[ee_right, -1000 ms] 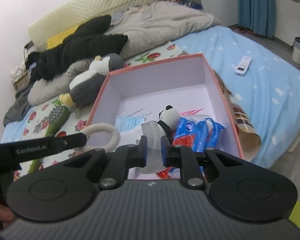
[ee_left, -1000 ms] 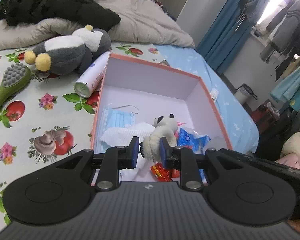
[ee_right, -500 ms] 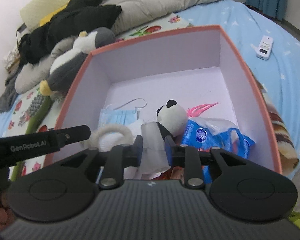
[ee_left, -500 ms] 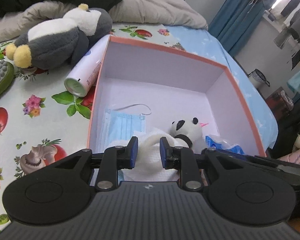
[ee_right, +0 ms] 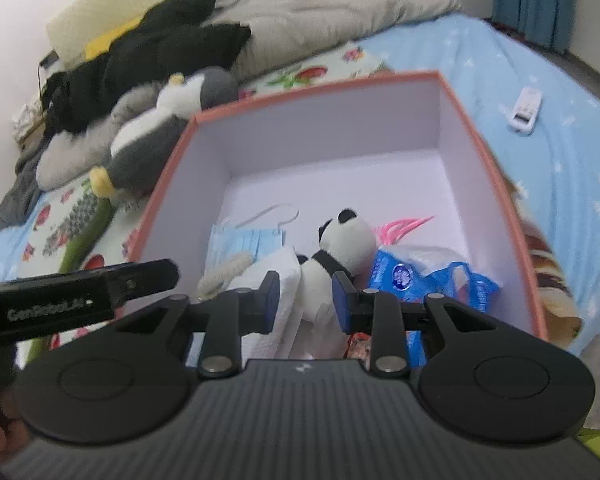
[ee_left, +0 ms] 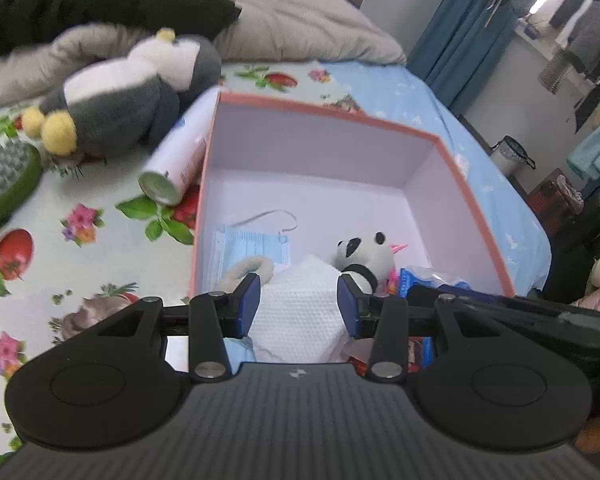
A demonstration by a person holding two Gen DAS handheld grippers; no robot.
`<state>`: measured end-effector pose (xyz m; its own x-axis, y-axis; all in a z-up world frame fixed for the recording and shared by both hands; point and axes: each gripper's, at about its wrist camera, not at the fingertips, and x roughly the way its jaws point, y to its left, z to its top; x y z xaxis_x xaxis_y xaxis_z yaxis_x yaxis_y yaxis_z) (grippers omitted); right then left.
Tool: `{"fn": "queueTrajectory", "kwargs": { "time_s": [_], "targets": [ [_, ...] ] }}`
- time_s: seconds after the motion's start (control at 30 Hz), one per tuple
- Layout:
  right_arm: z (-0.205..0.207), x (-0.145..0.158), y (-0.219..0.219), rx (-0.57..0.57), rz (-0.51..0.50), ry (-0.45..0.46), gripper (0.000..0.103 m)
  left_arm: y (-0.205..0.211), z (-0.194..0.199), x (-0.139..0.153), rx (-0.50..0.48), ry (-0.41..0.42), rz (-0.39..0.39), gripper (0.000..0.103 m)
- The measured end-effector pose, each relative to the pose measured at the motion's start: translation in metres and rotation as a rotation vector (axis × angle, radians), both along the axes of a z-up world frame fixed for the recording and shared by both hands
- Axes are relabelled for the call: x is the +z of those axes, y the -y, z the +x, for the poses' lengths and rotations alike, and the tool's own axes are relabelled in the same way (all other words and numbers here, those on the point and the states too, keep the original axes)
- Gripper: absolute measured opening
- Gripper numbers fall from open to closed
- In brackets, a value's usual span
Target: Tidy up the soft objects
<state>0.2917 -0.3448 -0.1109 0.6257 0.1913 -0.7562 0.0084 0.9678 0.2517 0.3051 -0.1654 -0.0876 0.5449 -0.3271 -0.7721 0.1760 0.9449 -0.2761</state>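
On the bed (ee_left: 80, 208), covered by a cloth printed with fruits and flowers, stands a big box (ee_left: 340, 116) with an orange rim and pale walls. Beside its left wall lies a grey and white plush penguin (ee_left: 128, 96), and a white spray can (ee_left: 176, 164) rests against that wall. Inside the box, near the front, a white cloth (ee_left: 300, 304) lies just beside a small plush panda (ee_right: 340, 248), with a blue face mask (ee_left: 252, 244) to the left and a blue packet (ee_right: 432, 280) to the right. Both tools hover over the front edge of the box: the left tool (ee_left: 298, 300) has its fingers spread apart above the white cloth, holding nothing, and the right tool (ee_right: 306, 296) is also parted and empty, over the panda's body.
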Motion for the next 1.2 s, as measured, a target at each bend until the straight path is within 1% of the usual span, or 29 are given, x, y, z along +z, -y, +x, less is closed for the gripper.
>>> {"fn": "queueTrajectory", "kwargs": {
  "time_s": [0.23,0.5,0.57,0.67,0.73,0.93,1.2],
  "targets": [
    [-0.041,0.039,-0.006,-0.013,0.005,0.094,0.032,-0.012,-0.053,0.046,-0.017,0.084,0.000,0.048],
    [-0.102,0.090,-0.017,-0.009,0.013,0.208,0.032,-0.033,-0.116,0.091,-0.020,0.167,-0.052,0.048],
    [-0.116,0.100,-0.019,-0.011,0.010,0.235,0.032,-0.039,-0.132,0.102,-0.006,0.194,-0.068,0.048],
    [-0.139,0.114,-0.020,-0.017,0.001,0.268,0.032,-0.045,-0.156,0.119,-0.017,0.228,-0.078,0.048],
    [-0.153,0.119,-0.022,-0.023,-0.011,0.285,0.032,-0.048,-0.171,0.130,-0.035,0.244,-0.094,0.048],
    [-0.192,0.132,-0.022,-0.048,-0.018,0.311,0.032,-0.052,-0.211,0.148,-0.060,0.275,-0.095,0.048],
    [-0.221,0.125,-0.025,-0.054,-0.008,0.277,0.032,-0.054,-0.248,0.147,-0.065,0.277,-0.100,0.048]
  ]
}}
